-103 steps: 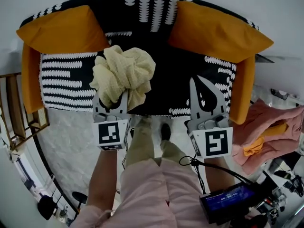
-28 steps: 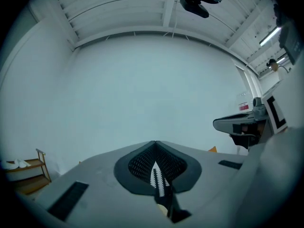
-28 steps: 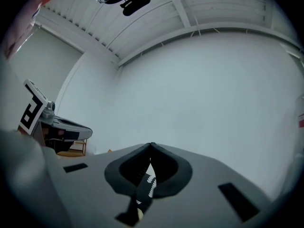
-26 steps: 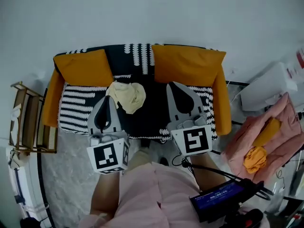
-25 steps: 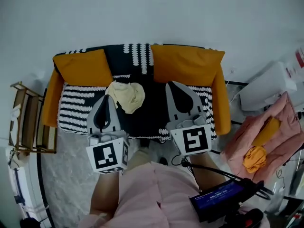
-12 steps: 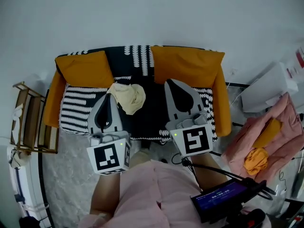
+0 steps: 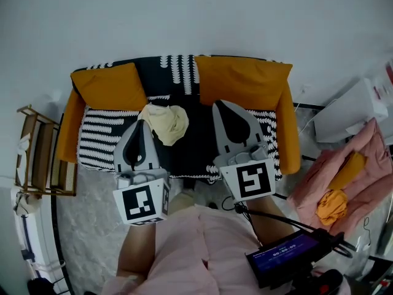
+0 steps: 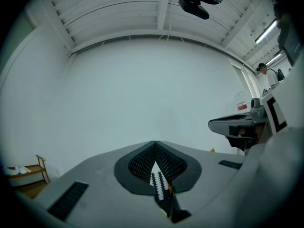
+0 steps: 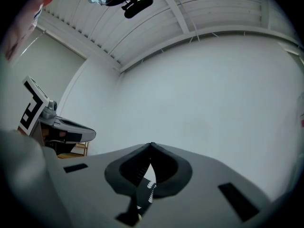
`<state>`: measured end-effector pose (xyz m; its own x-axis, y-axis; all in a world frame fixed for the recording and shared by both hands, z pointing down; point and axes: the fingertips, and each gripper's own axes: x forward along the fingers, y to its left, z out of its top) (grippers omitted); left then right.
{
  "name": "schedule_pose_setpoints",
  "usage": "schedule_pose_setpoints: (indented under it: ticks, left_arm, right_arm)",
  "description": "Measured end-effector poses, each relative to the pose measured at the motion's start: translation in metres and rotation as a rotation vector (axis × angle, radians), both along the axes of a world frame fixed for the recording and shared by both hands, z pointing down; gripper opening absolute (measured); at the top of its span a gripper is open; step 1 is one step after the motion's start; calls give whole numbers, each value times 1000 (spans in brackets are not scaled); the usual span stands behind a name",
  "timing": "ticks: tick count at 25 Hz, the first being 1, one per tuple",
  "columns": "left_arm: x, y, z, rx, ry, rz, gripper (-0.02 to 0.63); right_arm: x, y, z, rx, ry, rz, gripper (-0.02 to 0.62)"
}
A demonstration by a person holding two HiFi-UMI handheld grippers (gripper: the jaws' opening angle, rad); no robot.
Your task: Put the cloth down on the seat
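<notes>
Head view: the cloth point(image 7: 163, 123) lies crumpled on the sofa seat point(image 7: 101, 145), below the left orange cushion point(image 7: 109, 86). A few seconds ago the left gripper point(image 7: 140, 125) held it bunched above the seat. Now both that gripper and the right gripper point(image 7: 219, 106) are drawn back, clear of the cloth.

Left gripper view: the jaws are clenched on nothing and aimed at the bare wall.

Right gripper view: these jaws are clenched and empty too.

The cloth looks delivered, so the task seems done.

Bare white hall staged as lounge: patterned sofa point(image 7: 182, 72), wooden rack point(image 7: 38, 155), strip lights point(image 8: 266, 32).
</notes>
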<state>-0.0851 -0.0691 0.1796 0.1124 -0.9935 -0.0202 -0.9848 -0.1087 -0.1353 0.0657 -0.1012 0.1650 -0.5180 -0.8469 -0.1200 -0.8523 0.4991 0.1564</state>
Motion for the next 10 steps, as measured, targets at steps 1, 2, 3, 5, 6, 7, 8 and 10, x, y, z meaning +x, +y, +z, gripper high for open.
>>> schedule_pose_setpoints:
  ticks: [1, 2, 3, 5, 6, 7, 8, 10]
  left_arm:
    - [1, -1, 0, -1, -1, 0, 14]
    - [1, -1, 1, -2, -2, 0, 14]
    - [1, -2, 1, -3, -3, -1, 14]
    - [3, -2, 2, -5, -4, -2, 14]
    - [4, -3, 2, -6, -5, -2, 14]
    - [5, -3, 2, -6, -5, -2, 14]
    - [6, -4, 2, -5, -6, -2, 14]
    - [8, -6, 2, -3, -9, -1, 14]
  right_arm:
    - [1, -1, 0, -1, 0, 0, 0]
    - [1, -2, 1, -2, 0, 0, 0]
    - [1, -2, 1, -3, -2, 0, 0]
    - [4, -2, 2, -6, -4, 1, 0]
    - [5, -3, 2, -6, -4, 1, 0]
    - [6, -3, 2, -6, -4, 2, 0]
    - [8, -4, 3, -6, -4, 2, 0]
    - [10, -6, 3, -7, -4, 3, 0]
